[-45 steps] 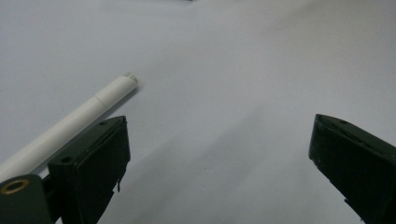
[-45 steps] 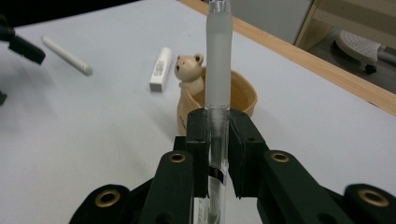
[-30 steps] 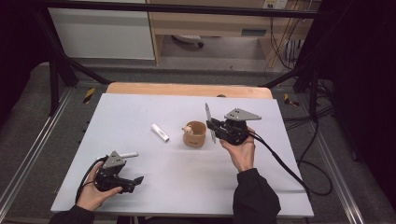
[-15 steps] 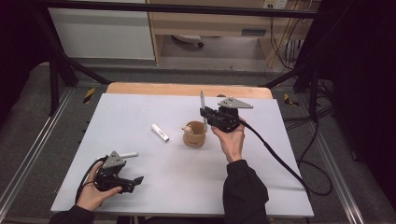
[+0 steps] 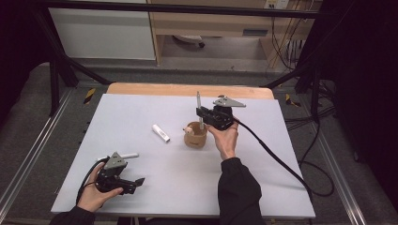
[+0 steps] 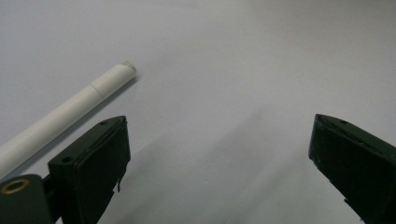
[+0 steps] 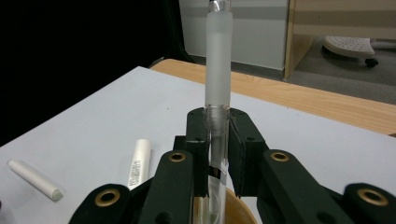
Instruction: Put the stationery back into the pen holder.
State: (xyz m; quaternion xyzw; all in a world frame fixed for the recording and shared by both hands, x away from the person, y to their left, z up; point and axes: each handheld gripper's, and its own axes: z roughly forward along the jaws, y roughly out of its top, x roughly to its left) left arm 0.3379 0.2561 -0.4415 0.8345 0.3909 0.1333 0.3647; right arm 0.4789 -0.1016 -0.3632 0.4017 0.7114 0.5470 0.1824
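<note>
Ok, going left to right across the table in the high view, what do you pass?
Left gripper → white pen lying by it → white tube → wooden cup → right gripper, its jaws shut on a clear pen held upright.

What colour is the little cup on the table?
The cup is light brown, like wood. The high view shows it best, just below the pen the right tool holds.

High view looks down on the table [image 5: 141, 117]; gripper views sit close above it.
</note>
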